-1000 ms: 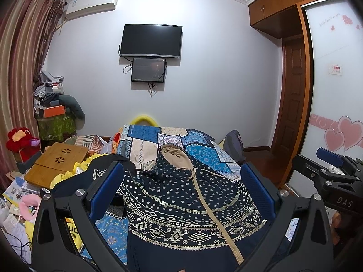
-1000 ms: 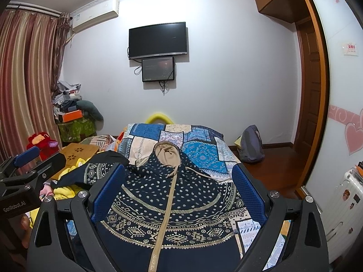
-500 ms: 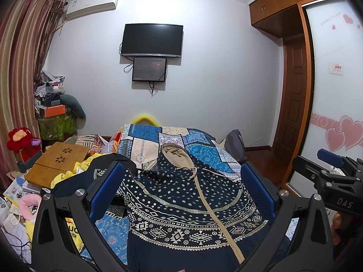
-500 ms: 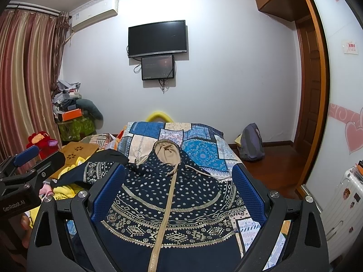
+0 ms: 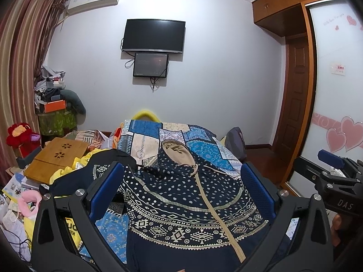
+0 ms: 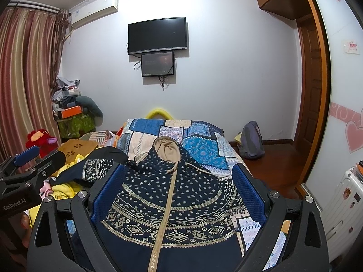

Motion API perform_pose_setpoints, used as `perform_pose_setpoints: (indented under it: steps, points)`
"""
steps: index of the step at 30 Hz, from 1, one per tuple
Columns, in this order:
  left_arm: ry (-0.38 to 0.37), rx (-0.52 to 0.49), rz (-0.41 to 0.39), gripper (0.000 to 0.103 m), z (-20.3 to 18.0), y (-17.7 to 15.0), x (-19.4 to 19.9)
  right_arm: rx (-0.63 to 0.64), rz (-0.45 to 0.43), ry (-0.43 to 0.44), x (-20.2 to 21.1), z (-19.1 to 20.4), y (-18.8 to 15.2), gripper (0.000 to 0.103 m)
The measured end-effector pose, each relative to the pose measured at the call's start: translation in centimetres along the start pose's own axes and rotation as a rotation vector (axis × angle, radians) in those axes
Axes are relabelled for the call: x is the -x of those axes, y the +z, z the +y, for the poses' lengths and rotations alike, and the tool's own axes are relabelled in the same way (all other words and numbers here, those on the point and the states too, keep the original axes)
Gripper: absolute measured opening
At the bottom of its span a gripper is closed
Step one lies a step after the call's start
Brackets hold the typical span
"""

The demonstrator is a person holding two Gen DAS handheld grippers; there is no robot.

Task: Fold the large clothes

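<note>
Navy patterned hooded jacket (image 5: 181,195) spread flat, front up, on patchwork bedspread (image 5: 204,145), centre to lower centre of frame; beige hood lining toward wall, zip running down to bottom edge. Left gripper (image 5: 182,189) jaws wide apart, holding nothing, above jacket. Right gripper (image 6: 178,191) likewise wide, empty. One sleeve trails toward left, over yellow cloth (image 6: 65,189).

Hooded jacket (image 5: 181,195): soft matt navy cloth, printed pale pattern, tan fabric hood lining, tan zipper tape. Beneath the jacket, patchwork bedspread (image 5: 204,149): matt woven cloth. Left tool (image 5: 181,190) and right tool (image 6: 179,190): matt black plastic frames, bright metal screw heads, textured blue rubber-like pads (image 6: 248,192). Left of the jacket, folding tray (image 5: 56,158): smooth light wood. Beyond the jacket, wall television (image 5: 153,35): glossy dark screen.
</note>
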State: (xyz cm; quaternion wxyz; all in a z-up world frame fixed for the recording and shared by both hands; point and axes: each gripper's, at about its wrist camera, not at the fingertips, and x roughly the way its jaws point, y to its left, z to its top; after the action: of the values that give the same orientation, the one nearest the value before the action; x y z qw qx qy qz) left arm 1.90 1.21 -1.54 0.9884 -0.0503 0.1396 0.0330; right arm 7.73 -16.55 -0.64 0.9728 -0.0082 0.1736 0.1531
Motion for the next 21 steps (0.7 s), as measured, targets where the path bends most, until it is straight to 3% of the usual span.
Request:
perform_pose_setpoints:
  steps: [12,21]
  points:
    - [0.011,0.012,0.01,0.103,0.9,0.7,-1.6,0.007,-0.008,0.003,-1.8,-0.2,0.7,0.094]
    - [0.084,-0.019,-0.013,0.103,3.2,2.9,-5.2,0.055,0.011,-0.022,-7.4,-0.5,2.1,0.094]
